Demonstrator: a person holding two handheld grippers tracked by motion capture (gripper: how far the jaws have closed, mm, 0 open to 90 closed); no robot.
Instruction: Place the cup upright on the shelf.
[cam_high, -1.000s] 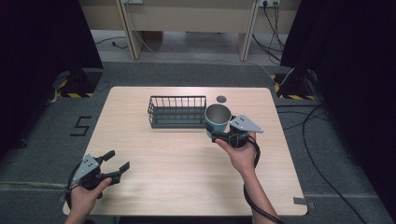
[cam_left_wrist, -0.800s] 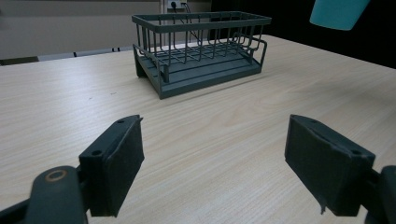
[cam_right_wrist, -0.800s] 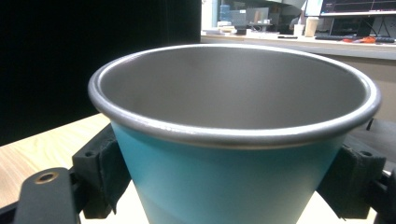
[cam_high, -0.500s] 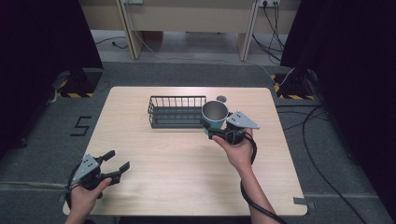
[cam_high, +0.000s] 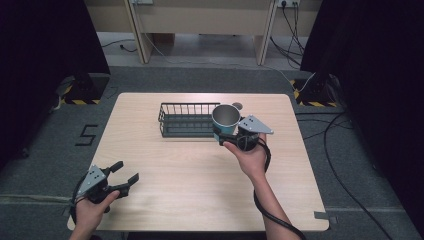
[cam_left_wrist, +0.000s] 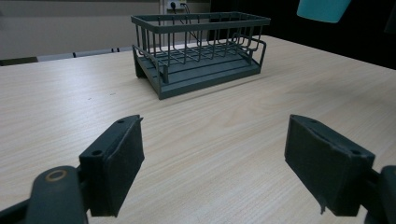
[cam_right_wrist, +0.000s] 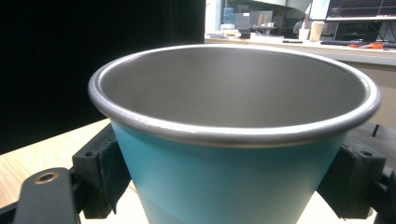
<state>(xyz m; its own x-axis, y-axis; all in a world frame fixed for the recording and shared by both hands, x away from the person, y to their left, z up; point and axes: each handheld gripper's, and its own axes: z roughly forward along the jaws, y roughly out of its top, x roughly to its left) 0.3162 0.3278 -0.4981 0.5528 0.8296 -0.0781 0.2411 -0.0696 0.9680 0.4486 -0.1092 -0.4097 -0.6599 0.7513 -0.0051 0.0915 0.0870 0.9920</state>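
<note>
On the counter (cam_high: 200, 170) stands one dark wire rack (cam_high: 186, 120), toward the far edge, and one teal cup (cam_high: 226, 119) with a bare metal inside is held in the air just beside the rack's right end, its mouth up and tipped a little. One small round grey mark lies on the wood behind the cup. No brand or label can be read on cup or rack; the floor left of the counter bears a painted figure 5 (cam_high: 87, 135). Two tools are in hand. The right tool (cam_high: 226, 136) is clenched on the cup, one black pad pressed to each side of its teal wall below the rim. The left tool (cam_high: 125, 172) sits low at the near left corner, released, its two pads spread wide and holding nothing, pointed toward the rack
</note>
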